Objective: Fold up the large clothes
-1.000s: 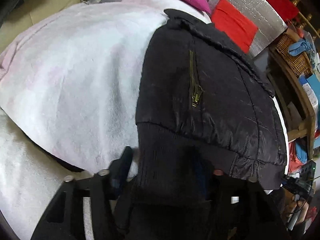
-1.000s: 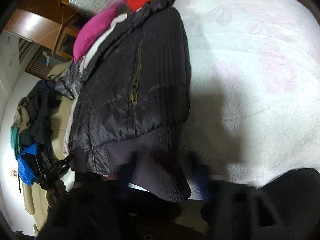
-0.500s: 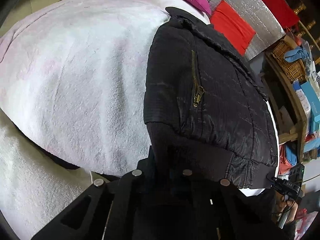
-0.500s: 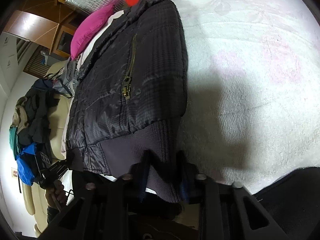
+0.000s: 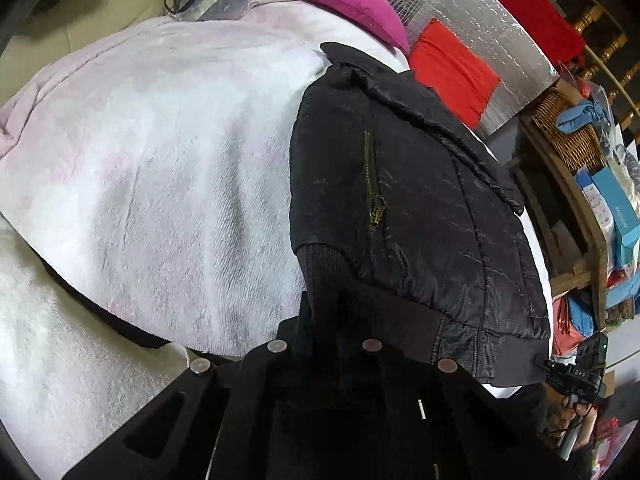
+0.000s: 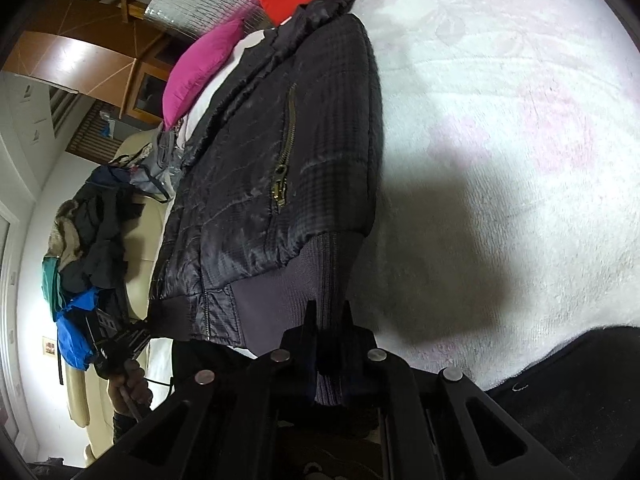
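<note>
A cluttered bedroom surrounds a bed under a fluffy white blanket with faint pink patches (image 5: 160, 184), and on it lies the black quilted bomber jacket with a brass pocket zipper and ribbed knit hem (image 5: 420, 208), its collar toward a magenta pillow (image 5: 344, 4). From the left wrist view, the left gripper (image 5: 324, 320) has its jaws pressed together on the ribbed hem at one corner of the jacket; a broad stretch of bare blanket lies to the picture's left, while a wooden shelf with a wicker basket (image 5: 568, 136) crowds the other side. From the right wrist view, the right gripper (image 6: 328, 340) likewise pinches the knit band at the opposite hem corner, with open blanket on the picture's right and a heap of dark clothes on a cream chair (image 6: 92, 240) beyond the bed edge. The pinches look shallow, so stretchy ribbing could slip free on lifting, and slick padded layers may slide apart, spoiling the fold.
</note>
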Tool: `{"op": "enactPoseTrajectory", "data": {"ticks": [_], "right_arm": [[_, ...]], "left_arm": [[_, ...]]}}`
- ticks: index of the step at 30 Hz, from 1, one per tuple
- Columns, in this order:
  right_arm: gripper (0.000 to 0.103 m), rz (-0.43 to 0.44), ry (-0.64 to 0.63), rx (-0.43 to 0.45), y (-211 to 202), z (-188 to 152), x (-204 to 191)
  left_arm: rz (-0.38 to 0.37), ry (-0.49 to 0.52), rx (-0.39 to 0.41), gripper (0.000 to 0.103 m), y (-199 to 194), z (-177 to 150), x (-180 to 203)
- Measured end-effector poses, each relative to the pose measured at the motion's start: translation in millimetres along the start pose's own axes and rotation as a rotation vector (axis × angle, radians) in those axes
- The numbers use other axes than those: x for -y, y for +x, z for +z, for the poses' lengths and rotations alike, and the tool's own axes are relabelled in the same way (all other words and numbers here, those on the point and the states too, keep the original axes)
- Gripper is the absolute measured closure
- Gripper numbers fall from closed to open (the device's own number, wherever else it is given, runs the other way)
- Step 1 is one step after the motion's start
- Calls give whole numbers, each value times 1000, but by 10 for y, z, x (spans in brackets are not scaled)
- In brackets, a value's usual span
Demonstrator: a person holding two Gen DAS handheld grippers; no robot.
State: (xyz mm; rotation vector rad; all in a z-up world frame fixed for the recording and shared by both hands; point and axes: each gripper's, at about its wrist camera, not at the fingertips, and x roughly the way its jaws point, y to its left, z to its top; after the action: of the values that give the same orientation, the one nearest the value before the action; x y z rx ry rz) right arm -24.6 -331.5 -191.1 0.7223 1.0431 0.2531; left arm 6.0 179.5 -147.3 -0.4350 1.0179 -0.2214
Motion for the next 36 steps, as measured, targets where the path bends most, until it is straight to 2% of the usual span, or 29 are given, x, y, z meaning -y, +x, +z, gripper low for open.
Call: {"op": "enactPoseTrajectory", "data": {"ticks": [8, 14, 19, 27, 36], "right_arm": [[95, 62, -31, 72, -270, 24, -122], [95, 51, -32, 60, -251, 24, -79], [95, 61, -75, 98, -448, 75, -229], [95, 53, -50, 68, -354, 46, -141], [95, 76, -66, 96, -446, 104, -191]], "left_arm": [[-16, 31, 63, 95, -245, 81, 153], [-11, 26, 47, 96, -204, 88, 124], [-30, 39, 89, 96, -407, 133, 180], [-3, 41, 51, 96, -292, 87, 145], [-41, 35, 77, 96, -365, 138, 164]]}}
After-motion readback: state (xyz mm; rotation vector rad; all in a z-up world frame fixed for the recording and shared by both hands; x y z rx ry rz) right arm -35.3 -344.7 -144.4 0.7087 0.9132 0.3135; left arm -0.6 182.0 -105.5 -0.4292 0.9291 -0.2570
